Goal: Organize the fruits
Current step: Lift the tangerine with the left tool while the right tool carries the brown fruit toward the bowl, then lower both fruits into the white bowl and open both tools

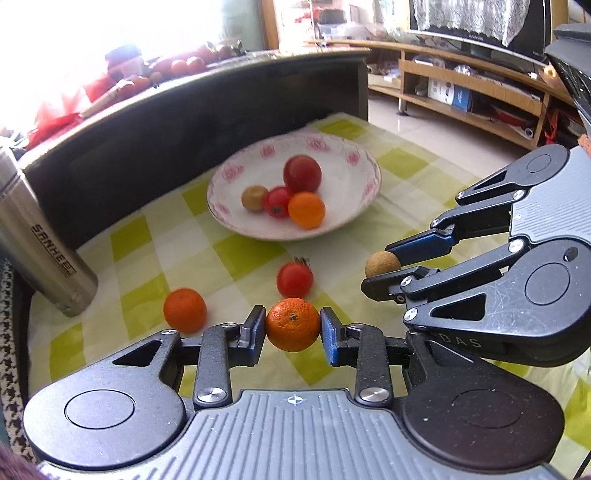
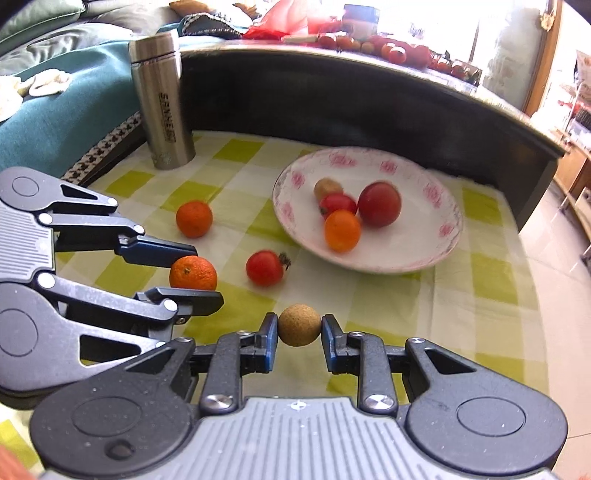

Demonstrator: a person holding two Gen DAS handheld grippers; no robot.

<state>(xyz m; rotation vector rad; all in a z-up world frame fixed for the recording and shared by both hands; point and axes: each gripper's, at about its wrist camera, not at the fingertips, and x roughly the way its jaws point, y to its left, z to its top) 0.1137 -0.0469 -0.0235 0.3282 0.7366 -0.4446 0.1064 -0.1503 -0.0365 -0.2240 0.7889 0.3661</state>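
Left hand-held gripper pinches tangerine.

A home living room: at 1 o'clock a television stands on a long wooden media shelf above a tiled floor; a teal sofa sits at 10 o'clock beside the worktop's green-checked tablecloth.

A low table covered with a green-and-white checked cloth carries everything. Far left on it stands an upright brushed-steel flask. Far right rests a wide white plate with pink flower print. Nearer, on the bare cloth, lie a small orange mandarin and, right of it, a red tomato.
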